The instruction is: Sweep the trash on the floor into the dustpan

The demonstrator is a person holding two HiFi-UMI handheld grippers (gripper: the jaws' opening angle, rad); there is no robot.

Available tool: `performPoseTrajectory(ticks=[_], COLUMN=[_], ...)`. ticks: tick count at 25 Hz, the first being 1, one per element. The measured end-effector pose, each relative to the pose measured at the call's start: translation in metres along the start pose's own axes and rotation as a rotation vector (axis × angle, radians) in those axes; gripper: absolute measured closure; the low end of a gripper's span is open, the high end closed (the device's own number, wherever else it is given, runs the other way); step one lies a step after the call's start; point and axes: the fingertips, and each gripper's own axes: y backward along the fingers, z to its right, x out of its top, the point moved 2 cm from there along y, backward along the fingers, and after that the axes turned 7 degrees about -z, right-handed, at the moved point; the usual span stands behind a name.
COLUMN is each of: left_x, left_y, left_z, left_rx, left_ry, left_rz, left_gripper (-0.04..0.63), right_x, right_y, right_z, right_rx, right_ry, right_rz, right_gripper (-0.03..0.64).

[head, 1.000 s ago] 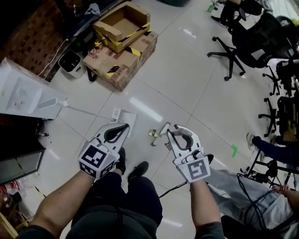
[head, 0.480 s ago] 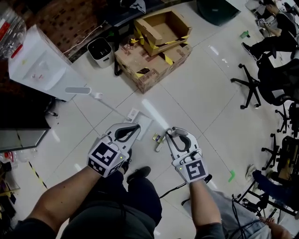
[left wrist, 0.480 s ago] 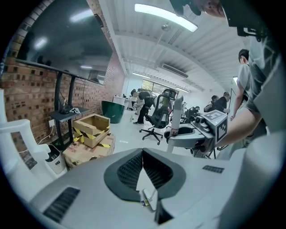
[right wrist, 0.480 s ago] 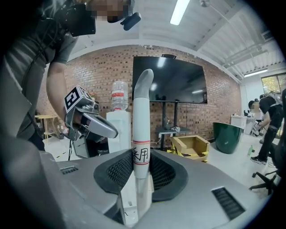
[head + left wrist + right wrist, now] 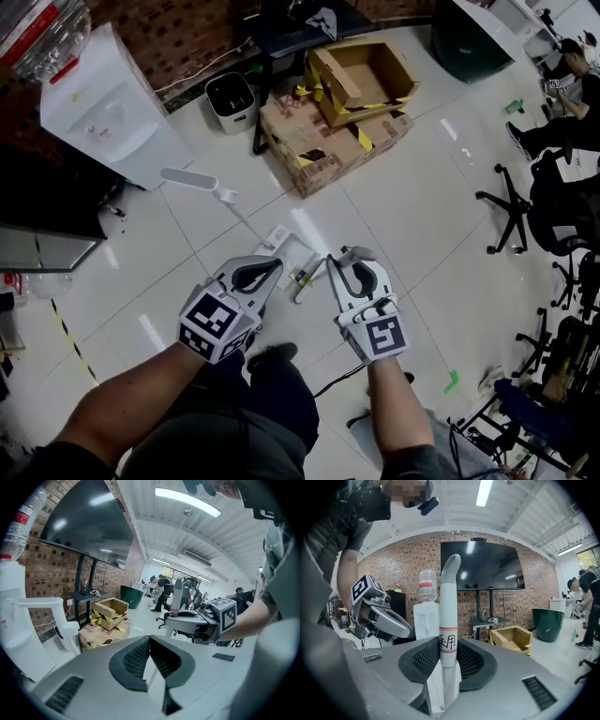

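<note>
We see the white pole (image 5: 449, 620) standing upright between the jaws of the right gripper (image 5: 449, 656). They are closed firmly on it just below its red-edged label, and its curved grey top rises well above them. The left gripper (image 5: 150, 644) has its jaws drawn together with the pads meeting at the tips. Only a pale sliver shows in the slot behind them.

On the tiles just beyond both grippers lies a flat white pan (image 5: 292, 251), which we take for the dustpan. A thin rod (image 5: 251, 223) runs from it up-left to a white paddle-shaped end (image 5: 187, 178). A small yellowish scrap (image 5: 300, 275) sits just beside the pan, between the two sets of gripper tips.

Both bare forearms reach forward from the waist. The grippers are side by side and near each other, with their marker cubes facing up.

The head view gives us the floor, the cardboard boxes (image 5: 337, 131) and the water dispenser (image 5: 112, 108). Only the right gripper view shows the dark wall screen (image 5: 480, 566) on the brick. Only the left gripper view shows people (image 5: 161, 592) at the room's far end.
</note>
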Motion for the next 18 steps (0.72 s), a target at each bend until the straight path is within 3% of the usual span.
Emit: performPoseTrajectory(ticks=[9, 18], left_x=[0.02, 0.034], left_y=[0.033, 0.045], left_z=[-0.014, 0.006], left_rx=[0.059, 0.041], left_ry=[-0.012, -0.028], left_rz=[0.027, 0.063], left_gripper=[0.578, 0.578], right_x=[0.037, 0.067], right_y=[-0.02, 0.038], right_z=[-0.009, -0.001], right_rx=[0.003, -0.083], right_ry=[-0.029, -0.044], right_rz=[0.059, 0.112], right_gripper=[0.497, 0.497])
